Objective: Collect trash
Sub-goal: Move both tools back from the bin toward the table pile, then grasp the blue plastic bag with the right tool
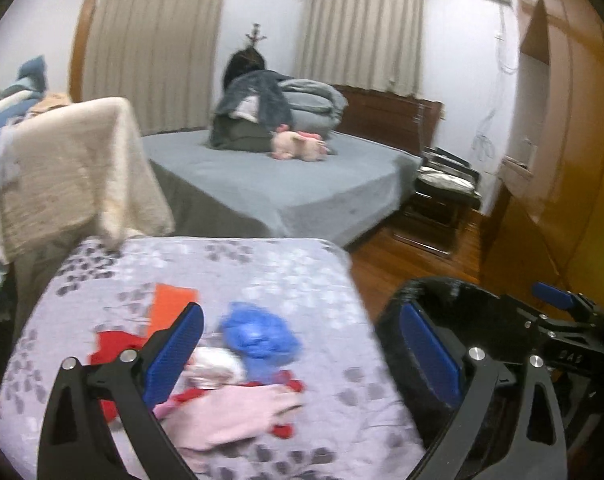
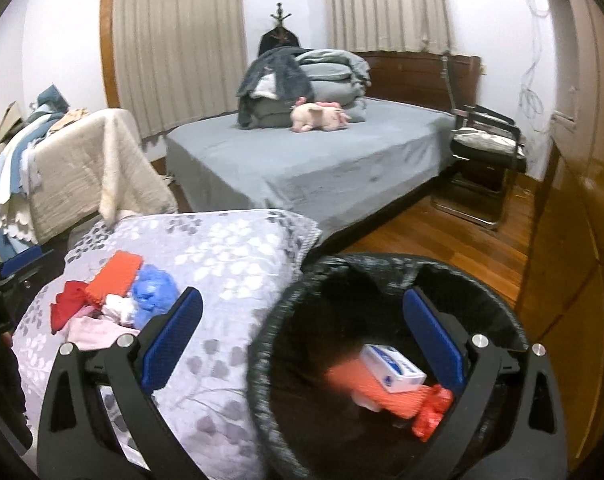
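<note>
1. The bin (image 2: 385,360), black-lined and mesh-walled, stands on the floor hard against the right side of the floral cushion (image 2: 230,264); it already holds a white box (image 2: 393,368), an orange sheet and a red scrap.
2. On the cushion lies the remaining pile of trash (image 1: 238,372): a blue crumpled bag (image 1: 258,336), pink and white wrappers, red scraps, an orange card (image 1: 170,300).
3. The left gripper (image 1: 302,356) hangs over that pile with its jaws wide apart and nothing between them; the right gripper (image 2: 302,344) is likewise spread and empty, straddling the bin's near rim.
4. The likely step is another pick (the pile is loose and light). It would go best by lowering the left gripper over the blue bag, closing on its bulk rather than an edge, then carrying it across well inside the rim before letting go.
</note>
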Demonstrator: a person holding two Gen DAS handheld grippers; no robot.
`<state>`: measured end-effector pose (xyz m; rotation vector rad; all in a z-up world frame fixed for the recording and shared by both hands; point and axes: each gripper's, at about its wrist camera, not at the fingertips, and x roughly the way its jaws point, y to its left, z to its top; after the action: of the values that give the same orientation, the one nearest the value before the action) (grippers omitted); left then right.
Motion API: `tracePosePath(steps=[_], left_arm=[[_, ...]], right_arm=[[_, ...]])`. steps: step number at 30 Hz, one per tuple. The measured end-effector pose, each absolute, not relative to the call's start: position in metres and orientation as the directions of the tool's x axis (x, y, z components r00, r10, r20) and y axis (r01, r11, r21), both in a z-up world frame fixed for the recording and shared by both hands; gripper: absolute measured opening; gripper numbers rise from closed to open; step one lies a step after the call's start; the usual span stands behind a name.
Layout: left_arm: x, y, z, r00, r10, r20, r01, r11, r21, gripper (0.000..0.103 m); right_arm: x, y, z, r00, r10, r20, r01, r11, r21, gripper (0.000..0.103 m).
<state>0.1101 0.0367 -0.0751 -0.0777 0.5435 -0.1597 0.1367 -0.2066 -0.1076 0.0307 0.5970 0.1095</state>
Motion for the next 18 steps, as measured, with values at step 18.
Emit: tracePosePath(steps=[18], left_arm=[[0.119,0.157,-0.118,0.824,0.098,-0.558,-0.152,0.987,-0.050,0.095]], right_arm=[[0.199,-0.098,-0.144,0.761,0.263,-0.593,-0.280,0.958,0.066,0.098]])
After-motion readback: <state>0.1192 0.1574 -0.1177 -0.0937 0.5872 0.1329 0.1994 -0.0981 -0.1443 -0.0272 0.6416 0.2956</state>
